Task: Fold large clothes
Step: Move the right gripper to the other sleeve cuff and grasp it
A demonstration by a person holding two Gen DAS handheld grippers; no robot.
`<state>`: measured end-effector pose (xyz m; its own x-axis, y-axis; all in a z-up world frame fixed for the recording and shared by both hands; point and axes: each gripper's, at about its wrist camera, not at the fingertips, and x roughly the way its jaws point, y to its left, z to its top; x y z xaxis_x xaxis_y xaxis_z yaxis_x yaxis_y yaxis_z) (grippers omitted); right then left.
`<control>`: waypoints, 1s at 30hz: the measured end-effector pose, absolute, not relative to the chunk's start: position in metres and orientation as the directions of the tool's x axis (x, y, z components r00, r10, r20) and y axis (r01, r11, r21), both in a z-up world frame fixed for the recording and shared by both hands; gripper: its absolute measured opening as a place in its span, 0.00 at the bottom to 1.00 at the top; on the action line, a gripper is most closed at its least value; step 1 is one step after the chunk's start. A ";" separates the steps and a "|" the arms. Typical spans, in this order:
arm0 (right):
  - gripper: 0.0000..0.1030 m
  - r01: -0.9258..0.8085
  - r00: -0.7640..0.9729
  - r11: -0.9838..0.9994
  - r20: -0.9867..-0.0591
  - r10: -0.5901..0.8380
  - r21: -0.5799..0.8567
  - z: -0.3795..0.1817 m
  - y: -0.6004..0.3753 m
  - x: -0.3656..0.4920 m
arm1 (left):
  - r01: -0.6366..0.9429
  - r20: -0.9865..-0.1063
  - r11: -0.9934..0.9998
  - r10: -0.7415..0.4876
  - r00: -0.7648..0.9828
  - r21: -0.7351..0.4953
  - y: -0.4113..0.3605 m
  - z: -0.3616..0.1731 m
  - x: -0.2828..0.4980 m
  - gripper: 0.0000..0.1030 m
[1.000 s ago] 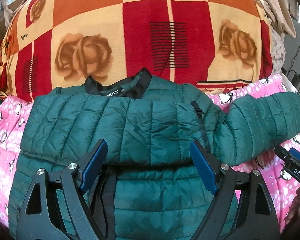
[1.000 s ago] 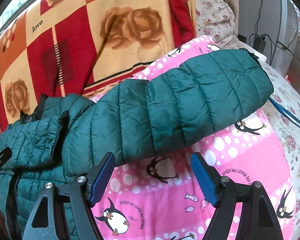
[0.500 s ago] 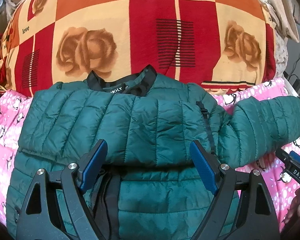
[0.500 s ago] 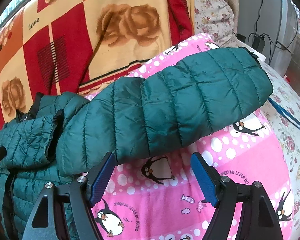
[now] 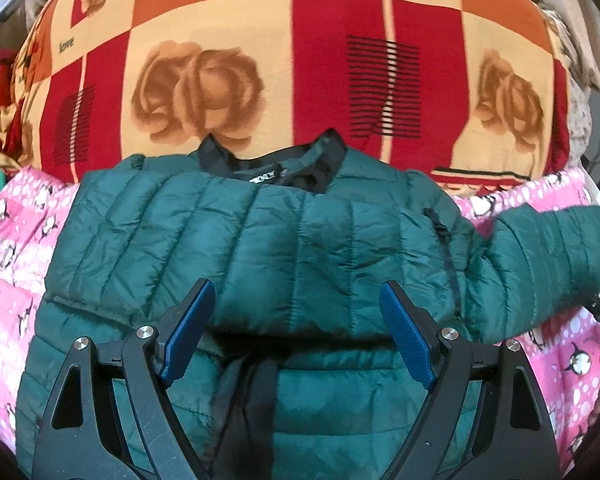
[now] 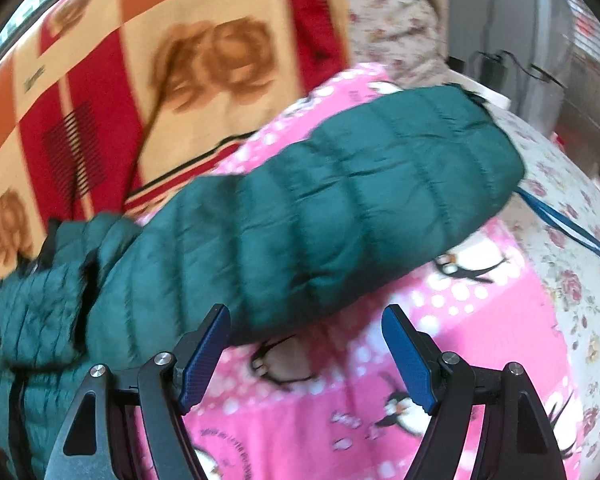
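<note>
A dark green quilted jacket (image 5: 300, 248) lies front-up on a pink penguin-print sheet (image 5: 8, 240), black collar (image 5: 272, 164) toward the far side. One sleeve is folded across the chest. My left gripper (image 5: 296, 328) hovers open over the jacket's middle, nothing between its blue pads. The other sleeve (image 6: 340, 204) stretches out to the right over the pink sheet (image 6: 480, 320). My right gripper (image 6: 304, 352) stands open just in front of that sleeve's near edge, holding nothing; its left fingertip is close to the sleeve.
A red, orange and cream rose-print blanket (image 5: 284, 60) rises behind the jacket. A floral cover (image 6: 572, 264) lies to the right, with a blue strap (image 6: 568, 228) across it. Cables and a grey unit (image 6: 512, 32) stand at the far right.
Both grippers have shifted sideways over the bed: the jacket body sits more centred under the left one, and the spread sleeve has drifted right in the right view. Both jaws stayed open.
</note>
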<state>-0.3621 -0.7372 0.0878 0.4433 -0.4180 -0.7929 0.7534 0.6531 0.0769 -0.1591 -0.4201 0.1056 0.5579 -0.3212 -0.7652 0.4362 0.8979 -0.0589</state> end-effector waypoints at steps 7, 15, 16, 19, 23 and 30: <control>0.74 0.825 0.424 0.550 -0.788 -0.446 0.133 0.088 -0.787 -0.381 | 0.420 -0.775 0.905 -0.315 0.548 -0.071 -0.410 0.101 -0.150 0.82; 0.75 0.870 0.433 0.437 -0.779 -0.454 0.229 0.089 -0.841 -0.389 | 0.417 -0.781 0.906 -0.310 0.541 -0.071 -0.394 0.099 -0.144 0.82; 0.76 0.873 0.437 0.421 -0.775 -0.456 0.245 0.087 -0.847 -0.389 | 0.415 -0.782 0.907 -0.308 0.542 -0.070 -0.391 0.099 -0.143 0.82; 0.75 0.865 0.471 0.412 -0.746 -0.470 0.287 0.087 -0.854 -0.388 | 0.406 -0.783 0.911 -0.300 0.545 -0.066 -0.382 0.100 -0.140 0.82; 0.24 0.818 0.546 0.479 -0.692 -0.472 0.319 0.100 -0.844 -0.386 | 0.384 -0.778 0.920 -0.292 0.557 -0.070 -0.367 0.103 -0.133 0.82; 0.15 0.667 0.693 0.661 -0.611 -0.382 0.343 0.136 -0.784 -0.369 | 0.358 -0.771 0.931 -0.284 0.570 -0.079 -0.342 0.109 -0.124 0.82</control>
<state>-0.3695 -0.7844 0.1364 0.6934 -0.3824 -0.6108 0.6671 0.6611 0.3434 -0.1245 -0.3422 0.1094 0.5703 -0.2842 -0.7707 0.3575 0.9306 -0.0786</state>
